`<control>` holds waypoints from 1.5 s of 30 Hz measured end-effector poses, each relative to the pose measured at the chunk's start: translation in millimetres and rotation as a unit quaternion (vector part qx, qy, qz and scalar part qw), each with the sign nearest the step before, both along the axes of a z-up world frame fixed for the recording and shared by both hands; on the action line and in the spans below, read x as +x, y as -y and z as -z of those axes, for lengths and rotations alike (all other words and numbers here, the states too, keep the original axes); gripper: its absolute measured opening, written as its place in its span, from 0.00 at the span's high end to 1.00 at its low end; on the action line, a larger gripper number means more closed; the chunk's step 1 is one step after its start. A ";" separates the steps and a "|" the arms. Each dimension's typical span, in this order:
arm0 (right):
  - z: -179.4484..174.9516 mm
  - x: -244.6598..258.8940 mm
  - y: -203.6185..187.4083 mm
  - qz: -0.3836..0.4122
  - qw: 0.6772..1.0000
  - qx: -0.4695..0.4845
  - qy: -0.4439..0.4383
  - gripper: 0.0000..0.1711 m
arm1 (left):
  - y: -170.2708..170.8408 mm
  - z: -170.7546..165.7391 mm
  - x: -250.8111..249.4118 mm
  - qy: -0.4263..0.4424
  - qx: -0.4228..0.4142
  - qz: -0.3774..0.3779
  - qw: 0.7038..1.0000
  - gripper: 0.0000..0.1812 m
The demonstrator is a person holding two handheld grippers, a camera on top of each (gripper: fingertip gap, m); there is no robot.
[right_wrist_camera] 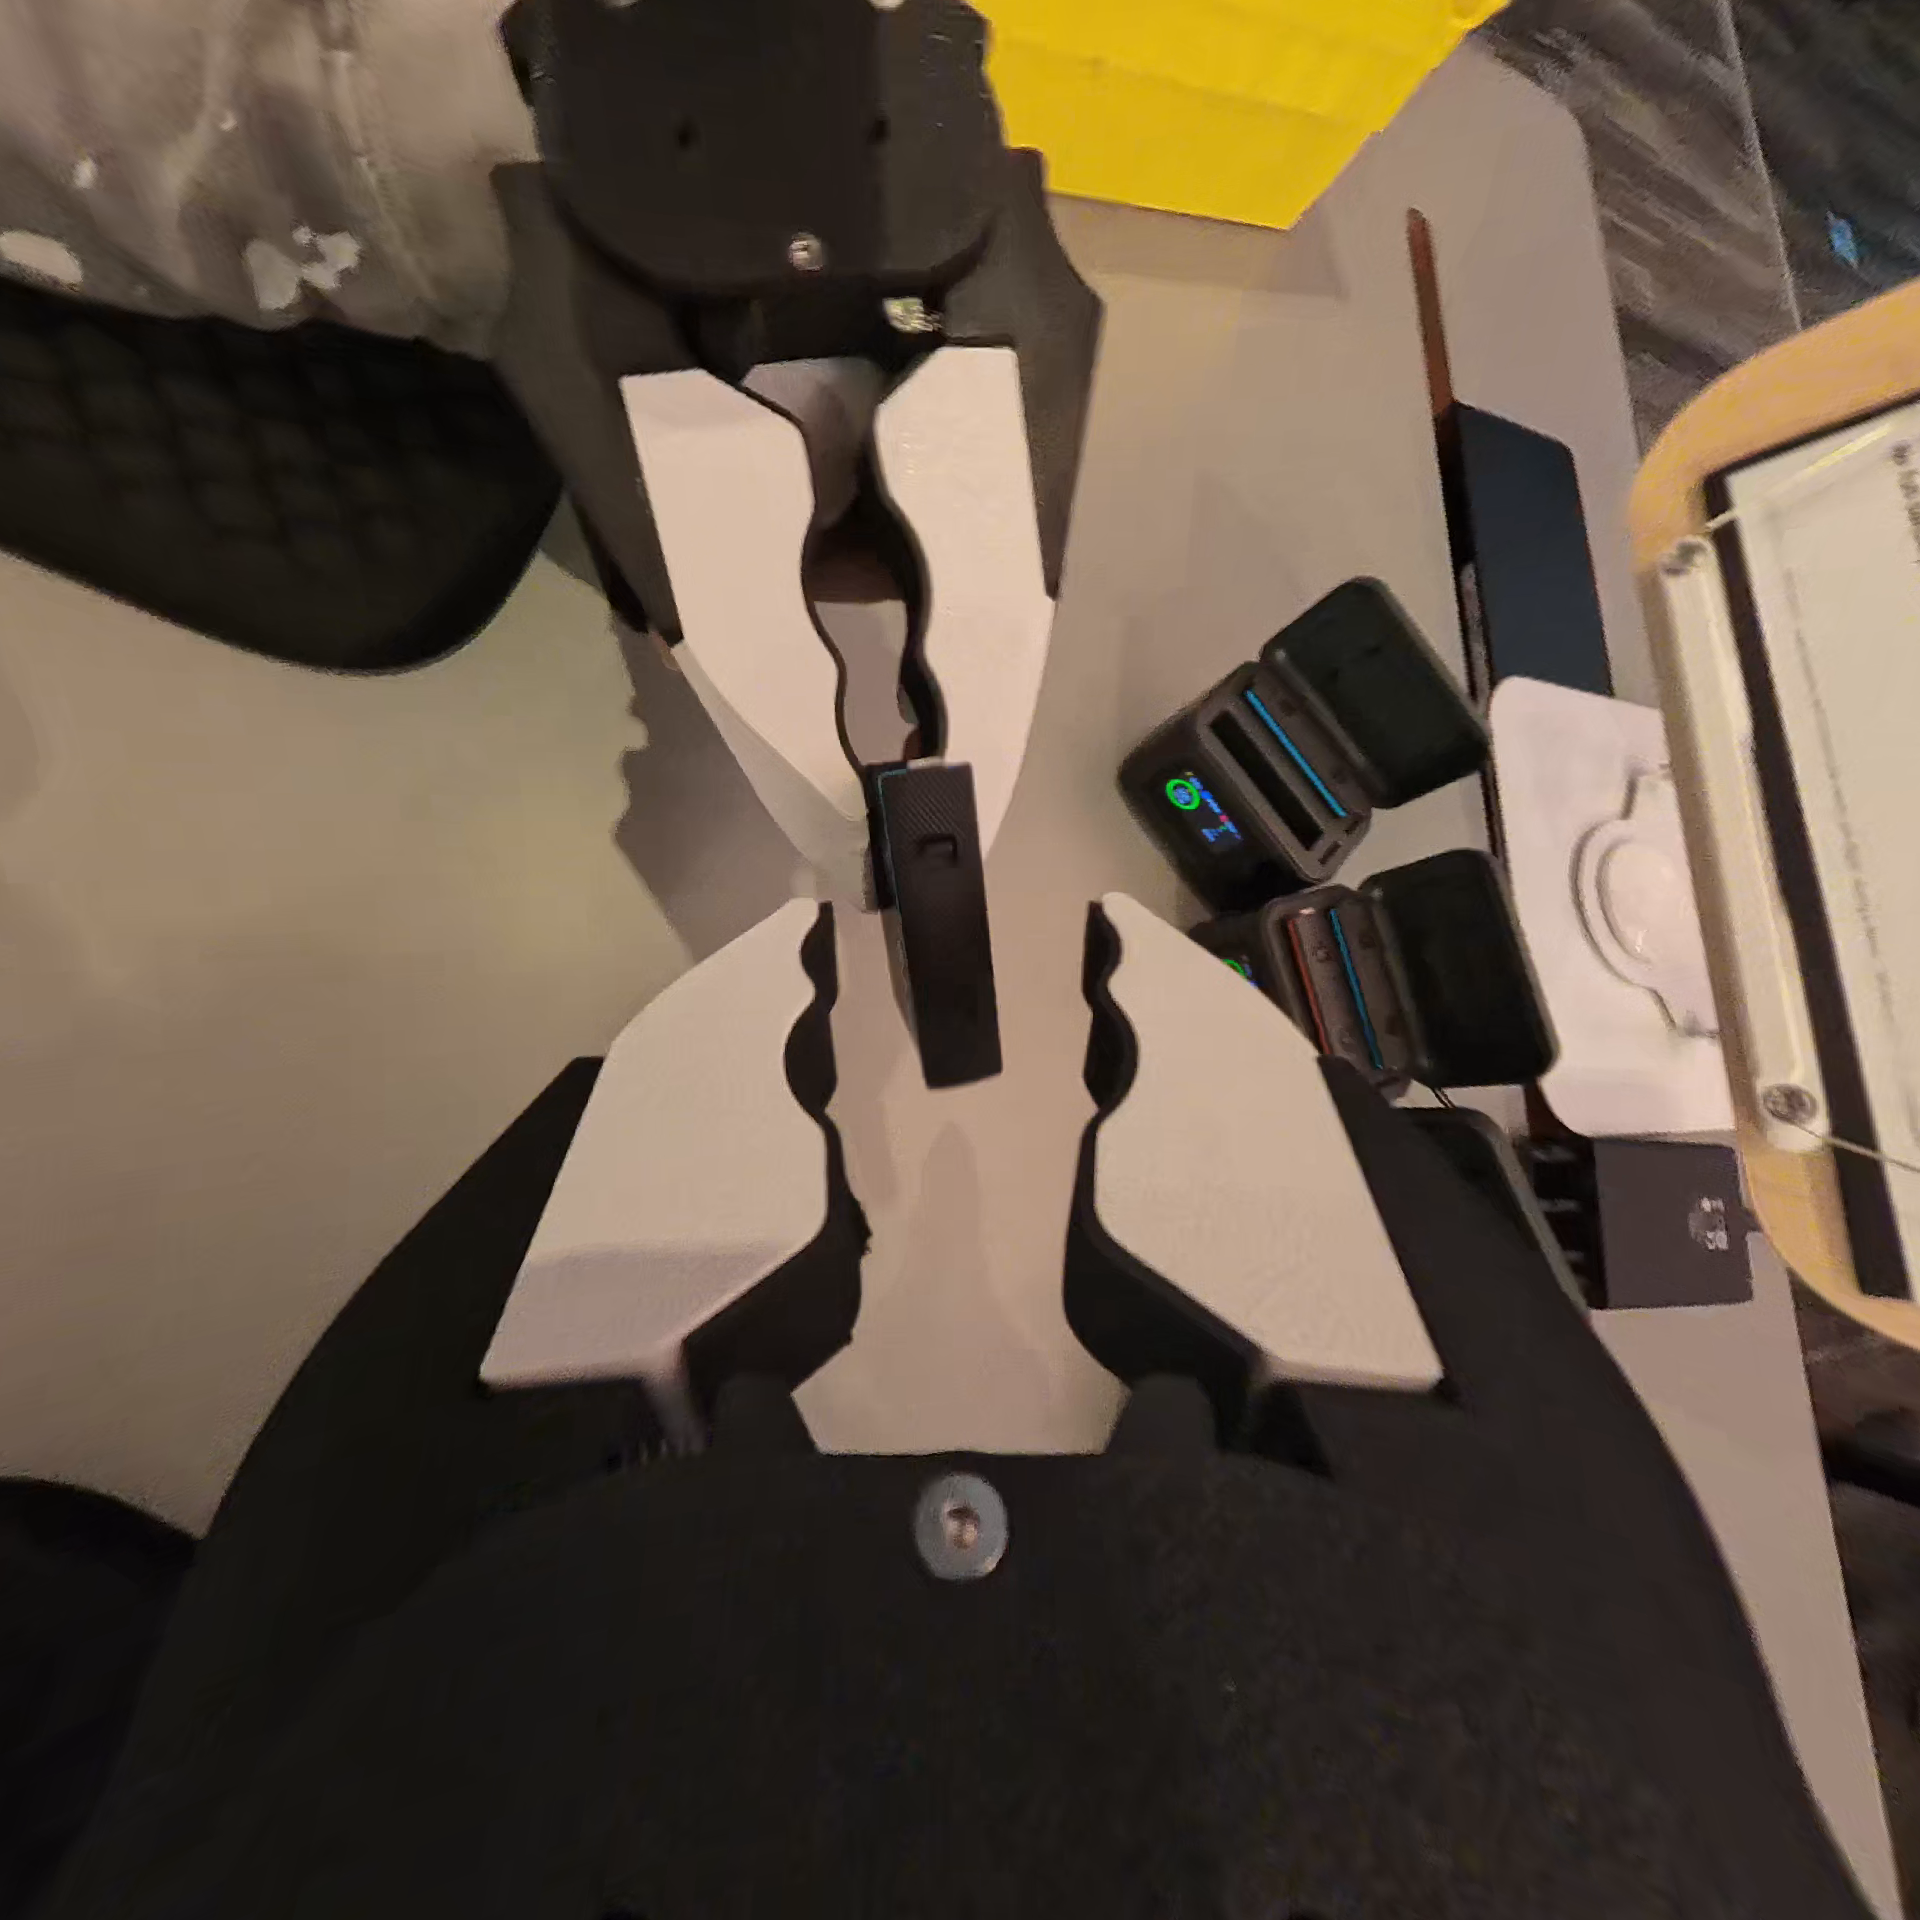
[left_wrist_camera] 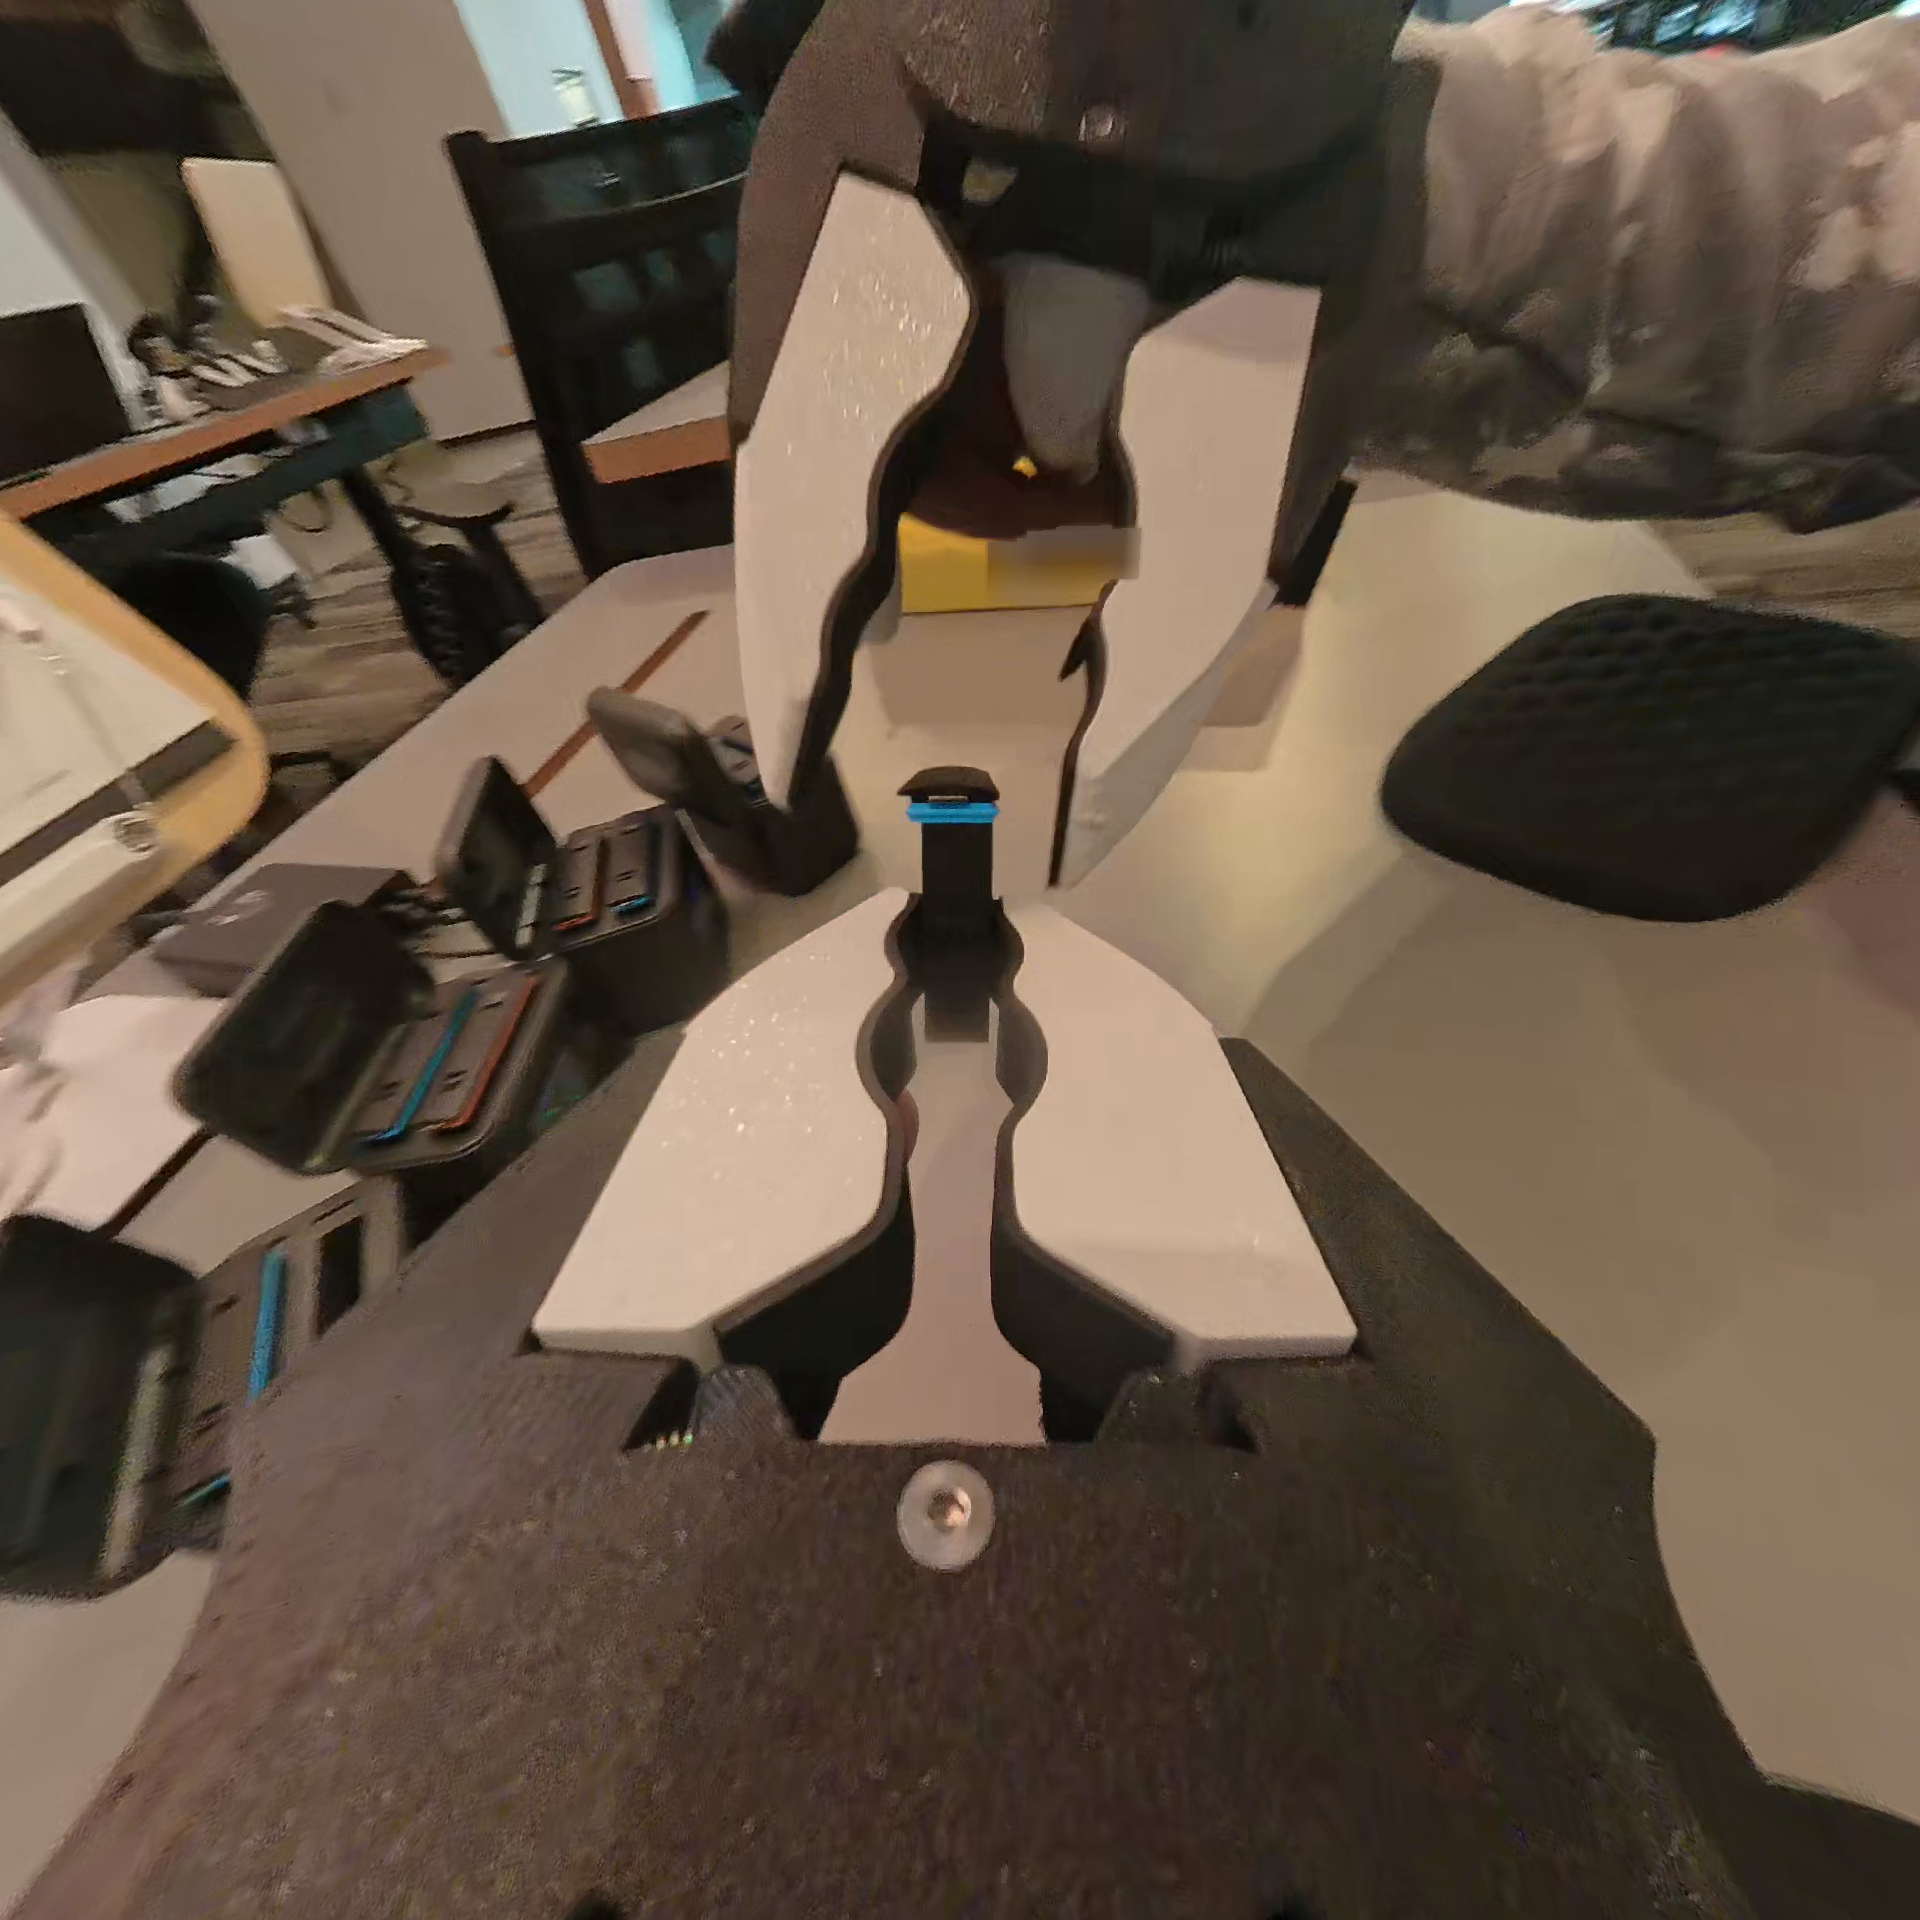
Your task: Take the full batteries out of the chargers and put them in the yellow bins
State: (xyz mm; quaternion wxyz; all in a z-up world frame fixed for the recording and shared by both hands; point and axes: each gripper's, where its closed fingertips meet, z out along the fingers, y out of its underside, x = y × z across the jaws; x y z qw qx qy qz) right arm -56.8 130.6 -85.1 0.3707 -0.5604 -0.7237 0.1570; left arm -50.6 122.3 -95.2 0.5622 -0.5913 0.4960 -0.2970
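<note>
My left gripper (left_wrist_camera: 951,920) is shut on a black battery (left_wrist_camera: 951,831) with a blue band, held above the white table. My right gripper (right_wrist_camera: 961,914) is open. Its fingers sit on either side of the battery (right_wrist_camera: 935,935) without gripping it. In the right wrist view the left gripper (right_wrist_camera: 904,800) comes in from above. In the left wrist view the right gripper (left_wrist_camera: 930,831) hangs open over the battery's top. A yellow bin (left_wrist_camera: 956,571) stands behind it, and it also shows in the right wrist view (right_wrist_camera: 1195,104). Open black chargers (left_wrist_camera: 613,883) (right_wrist_camera: 1299,769) hold more batteries.
More open chargers (left_wrist_camera: 384,1039) (right_wrist_camera: 1382,987) crowd one side of the table. A black mesh cushion (left_wrist_camera: 1662,758) (right_wrist_camera: 260,468) lies on the other side. A wood-rimmed board (right_wrist_camera: 1766,727) and a black adapter (right_wrist_camera: 1662,1226) sit by the chargers. A person's grey sleeve (left_wrist_camera: 1662,260) is above. My two grippers' fingertips are within a few centimetres of each other. From the right gripper's tips to the black adapter (right_wrist_camera: 1662,1226) is close to 35 cm. Look for it in the left wrist view (left_wrist_camera: 292,905) too.
</note>
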 end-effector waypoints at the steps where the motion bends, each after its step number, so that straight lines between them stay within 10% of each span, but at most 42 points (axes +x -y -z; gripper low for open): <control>1: 2.8 -0.1 5.2 -0.009 1.000 0.003 0.005 0.78 | 4.5 0.1 3.4 0.002 -0.005 0.012 1.000 0.94; 11: 9.1 26.3 10.4 -0.018 0.999 0.011 0.036 0.91 | 7.2 13.9 11.6 -0.008 -0.027 0.019 0.999 0.86; 27: -105.4 282.0 -108.5 0.263 0.946 0.119 0.146 0.91 | -106.7 44.3 -125.1 -0.029 -0.095 -0.402 0.910 0.70; 33: -65.3 371.8 -91.7 0.295 0.926 0.021 0.236 0.91 | -120.8 78.3 -120.4 -0.067 -0.153 -0.400 0.901 0.57; 45: 51.3 420.3 -29.7 0.208 0.902 -0.118 0.359 0.91 | -143.1 89.4 -146.8 -0.114 -0.139 -0.465 0.867 0.72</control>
